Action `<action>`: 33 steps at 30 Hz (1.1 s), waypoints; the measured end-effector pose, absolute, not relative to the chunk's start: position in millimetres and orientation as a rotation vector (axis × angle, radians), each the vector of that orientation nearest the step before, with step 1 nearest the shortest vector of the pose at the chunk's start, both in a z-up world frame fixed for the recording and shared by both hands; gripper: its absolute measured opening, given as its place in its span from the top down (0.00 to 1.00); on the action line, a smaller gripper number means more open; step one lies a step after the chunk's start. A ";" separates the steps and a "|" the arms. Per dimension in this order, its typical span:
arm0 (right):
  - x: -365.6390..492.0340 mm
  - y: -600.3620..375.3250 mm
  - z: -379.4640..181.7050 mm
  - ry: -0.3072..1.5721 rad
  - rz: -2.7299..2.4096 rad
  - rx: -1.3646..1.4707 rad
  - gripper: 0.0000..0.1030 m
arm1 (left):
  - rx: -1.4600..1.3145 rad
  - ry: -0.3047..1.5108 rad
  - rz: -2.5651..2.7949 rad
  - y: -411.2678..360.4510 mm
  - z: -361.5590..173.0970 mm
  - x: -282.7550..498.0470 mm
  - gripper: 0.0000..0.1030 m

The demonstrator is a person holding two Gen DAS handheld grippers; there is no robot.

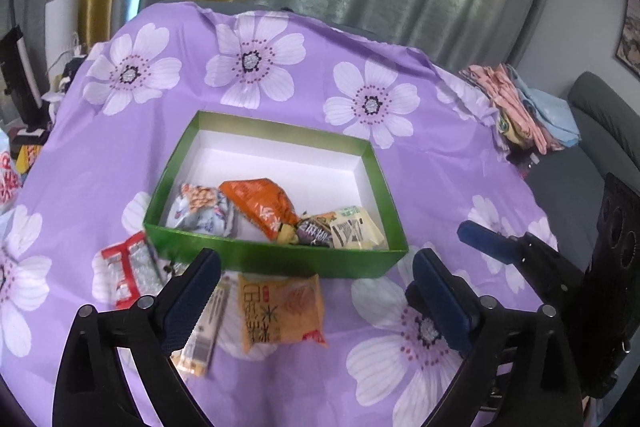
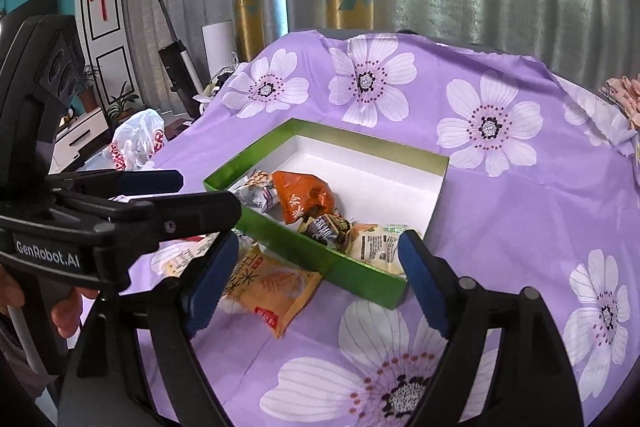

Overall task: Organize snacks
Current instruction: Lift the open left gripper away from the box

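A green box [image 1: 276,259] with a white floor lies on the purple flowered cloth [image 1: 440,187]. At its near end are a white-blue packet [image 1: 200,211], an orange packet [image 1: 260,205], a dark candy [image 1: 314,229] and a cream packet [image 1: 356,229]. Outside, in front of the box, lie a yellow-orange packet [image 1: 280,311], a red-white packet [image 1: 128,267] and a long thin pack [image 1: 204,331]. My left gripper [image 1: 316,303] hangs open above the yellow-orange packet, holding nothing. My right gripper [image 2: 318,279] is open and empty over the box's near corner [image 2: 372,287]. Each gripper shows in the other's view.
Folded clothes [image 1: 528,107] are piled at the cloth's right edge, beside a grey sofa [image 1: 600,115]. A white plastic bag [image 2: 138,143] sits off the left edge. A stick vacuum [image 2: 176,63] and curtains stand behind. The box's far half is bare white.
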State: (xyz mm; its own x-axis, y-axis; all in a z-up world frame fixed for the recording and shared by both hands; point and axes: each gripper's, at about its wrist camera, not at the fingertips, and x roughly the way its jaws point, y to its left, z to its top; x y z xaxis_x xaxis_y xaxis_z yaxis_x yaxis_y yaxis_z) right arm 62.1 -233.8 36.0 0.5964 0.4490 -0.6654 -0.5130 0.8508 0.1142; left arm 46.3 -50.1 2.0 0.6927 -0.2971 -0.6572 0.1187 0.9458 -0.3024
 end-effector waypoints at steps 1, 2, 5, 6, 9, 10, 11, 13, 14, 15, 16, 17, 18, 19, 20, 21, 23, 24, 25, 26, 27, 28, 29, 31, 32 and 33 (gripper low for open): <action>59.7 -233.8 37.5 0.743 0.558 -0.094 0.19 | -0.248 0.773 -0.234 -49.2 2.5 44.1 0.06; 57.9 -233.5 38.6 0.742 0.557 -0.096 0.19 | -0.255 0.770 -0.232 -46.9 3.5 40.7 0.06; 50.6 -233.5 43.1 0.735 0.554 -0.104 0.19 | -0.274 0.762 -0.224 -39.4 6.4 31.5 0.06; 49.1 -233.2 44.4 0.734 0.551 -0.105 0.19 | -0.283 0.758 -0.223 -36.6 7.8 28.2 0.06; 44.0 -233.2 47.5 0.732 0.551 -0.103 0.19 | -0.303 0.750 -0.220 -30.5 9.8 19.2 0.06; 41.8 -233.2 48.2 0.733 0.551 -0.101 0.19 | -0.310 0.749 -0.217 -28.5 9.3 15.4 0.05; 39.4 -233.0 48.9 0.734 0.553 -0.098 0.18 | -0.320 0.750 -0.214 -25.2 8.4 12.1 0.04; 34.8 -234.8 48.6 0.738 0.558 -0.090 0.15 | -0.343 0.759 -0.209 -18.6 5.4 6.9 0.03; 31.9 -236.2 47.8 0.741 0.563 -0.082 0.12 | -0.358 0.766 -0.204 -13.8 3.1 3.1 0.03; 28.9 -238.1 46.3 0.747 0.574 -0.070 0.11 | -0.370 0.770 -0.198 -9.5 1.0 0.3 0.03; 26.2 -240.5 44.2 0.755 0.591 -0.054 0.11 | -0.387 0.775 -0.191 -4.0 -1.7 -3.6 0.03; 23.9 -241.4 42.6 0.763 0.601 -0.043 0.11 | -0.412 0.781 -0.174 4.0 -5.3 -7.9 0.03; 21.7 -244.2 37.8 0.784 0.613 -0.020 0.11 | -0.424 0.782 -0.162 8.4 -7.1 -10.9 0.03; 20.4 -246.6 33.6 0.799 0.619 -0.006 0.11 | -0.443 0.779 -0.139 16.8 -10.3 -15.6 0.03; 18.4 -247.3 29.7 0.812 0.622 0.003 0.11 | -0.460 0.776 -0.123 23.3 -12.6 -19.7 0.03; 16.7 -248.9 23.8 0.833 0.624 0.017 0.11 | -0.484 0.777 -0.110 29.2 -16.0 -24.0 0.03; 13.9 -251.1 14.0 0.864 0.624 0.032 0.11 | -0.535 0.769 -0.103 40.1 -24.3 -31.5 0.03; 11.6 -250.7 9.9 0.877 0.624 0.037 0.11 | -0.552 0.766 -0.114 43.3 -29.0 -34.9 0.03; 10.9 -251.1 5.7 0.890 0.624 0.041 0.11 | -0.564 0.765 -0.138 45.5 -34.1 -38.1 0.03; 10.4 -251.2 1.1 0.904 0.622 0.045 0.11 | -0.564 0.767 -0.155 46.0 -37.4 -39.3 0.03; 9.0 -252.3 -3.2 0.916 0.619 0.051 0.11 | -0.552 0.767 -0.169 44.3 -41.9 -41.9 0.03; 8.4 -251.8 -8.3 0.932 0.618 0.056 0.11 | -0.533 0.767 -0.179 41.3 -46.8 -44.9 0.03; 9.1 -251.2 -11.2 0.943 0.620 0.057 0.11 | -0.515 0.778 -0.198 37.8 -53.1 -46.4 0.03; 8.4 -247.4 -18.5 0.965 0.627 0.052 0.11 | -0.531 0.831 -0.246 35.4 -68.1 -44.9 0.03; 8.8 -244.6 -21.2 0.974 0.635 0.049 0.11 | -0.562 0.862 -0.258 37.0 -75.1 -43.5 0.03; 9.3 -240.7 -24.4 0.983 0.647 0.043 0.11 | -0.587 0.882 -0.255 38.6 -81.0 -40.8 0.03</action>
State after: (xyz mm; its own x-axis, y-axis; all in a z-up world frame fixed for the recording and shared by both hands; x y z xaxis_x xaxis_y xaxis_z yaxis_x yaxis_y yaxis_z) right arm 9.3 -240.7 -24.4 0.3840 0.5264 -0.7586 -0.4889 0.8129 0.3166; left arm -40.8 38.6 -81.0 0.6187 -0.4419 -0.6496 -0.0268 0.8144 -0.5796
